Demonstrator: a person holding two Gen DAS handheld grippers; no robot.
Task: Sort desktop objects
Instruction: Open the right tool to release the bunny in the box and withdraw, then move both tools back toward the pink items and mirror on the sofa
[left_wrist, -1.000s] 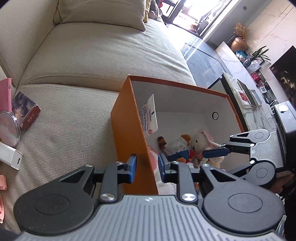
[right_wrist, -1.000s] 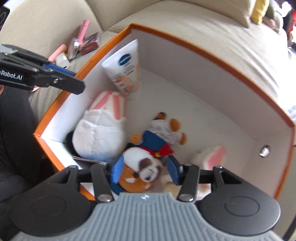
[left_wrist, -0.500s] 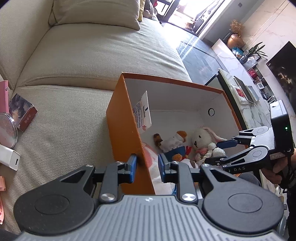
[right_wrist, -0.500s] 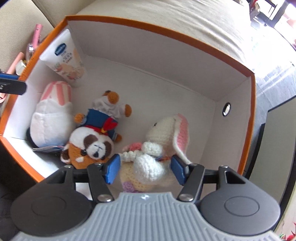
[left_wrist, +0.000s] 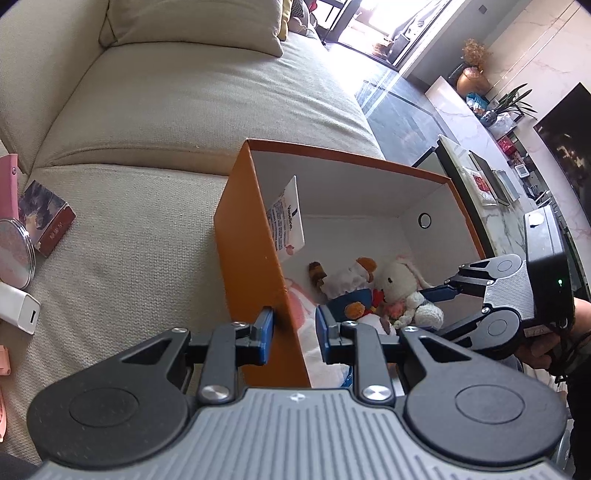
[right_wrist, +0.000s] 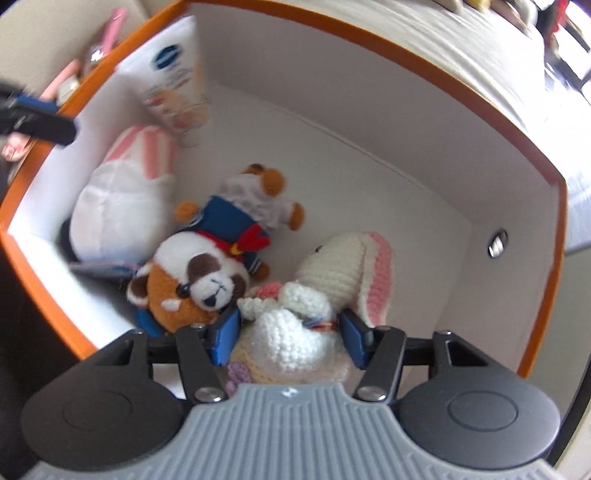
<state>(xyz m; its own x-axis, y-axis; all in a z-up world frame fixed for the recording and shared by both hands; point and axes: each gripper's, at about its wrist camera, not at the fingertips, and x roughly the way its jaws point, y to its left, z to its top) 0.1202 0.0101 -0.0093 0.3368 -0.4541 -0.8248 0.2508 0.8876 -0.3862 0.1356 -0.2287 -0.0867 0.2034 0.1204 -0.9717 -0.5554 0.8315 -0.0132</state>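
An orange box (left_wrist: 351, 157) (right_wrist: 369, 40) with white inside stands on the beige sofa. My left gripper (left_wrist: 293, 332) straddles its near wall and is shut on it; one of its fingers (right_wrist: 44, 123) shows over the rim. In the box lie a cream crochet rabbit (left_wrist: 399, 280) (right_wrist: 332, 266), a red panda plush in a blue sailor suit (right_wrist: 199, 284), a white and pink plush (right_wrist: 118, 206) and a lotion tube (left_wrist: 288, 221) (right_wrist: 173, 85). My right gripper (right_wrist: 290, 332) (left_wrist: 436, 310) points down into the box. Its jaws are closing on the rabbit's body, pads touching both sides.
On the sofa seat (left_wrist: 147, 240) left of the box lie a round mirror (left_wrist: 11, 254), a small brown carton (left_wrist: 48, 218), a white charger (left_wrist: 18, 306) and pink items. A marble table (left_wrist: 480, 184) stands right of the sofa. A hand (left_wrist: 535, 350) holds the right gripper.
My right gripper moved from over the red panda plush to the crochet rabbit and sank deeper into the box. The left gripper and the box stayed put.
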